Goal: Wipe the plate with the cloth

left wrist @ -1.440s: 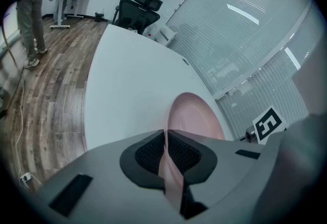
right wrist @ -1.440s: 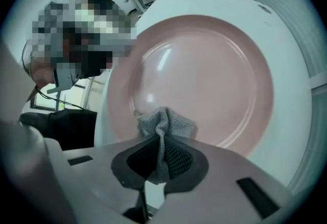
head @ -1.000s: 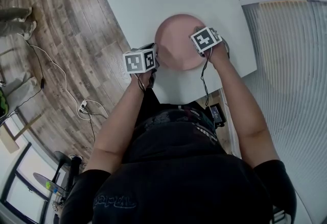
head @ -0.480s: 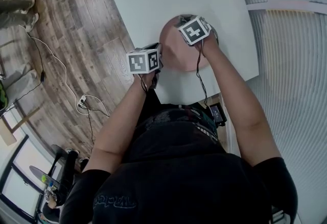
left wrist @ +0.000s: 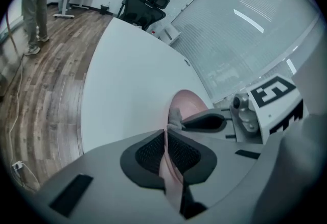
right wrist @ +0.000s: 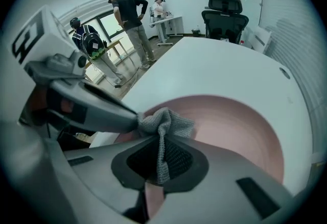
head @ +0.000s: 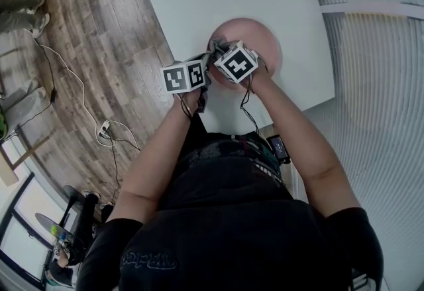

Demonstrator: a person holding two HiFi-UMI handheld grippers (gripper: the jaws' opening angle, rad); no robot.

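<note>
Pink and smooth, the round plate (head: 265, 39) is partly covered from overhead, its rim pinched in the left gripper (left wrist: 164, 136), while the right gripper (right wrist: 159, 146) clamps crumpled grey knitted cloth (right wrist: 168, 122).

Shallow round pink plate (head: 264, 38) faces up; bunched grey cloth (right wrist: 166, 125) touches its inside.

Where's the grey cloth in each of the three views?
Head view: cloth mid-frame, at the plate's left rim.
Left gripper view: cloth small, just above the jaws.
Right gripper view: cloth centre, clamped in the jaws.
Shared landmark: the pink plate.
</note>
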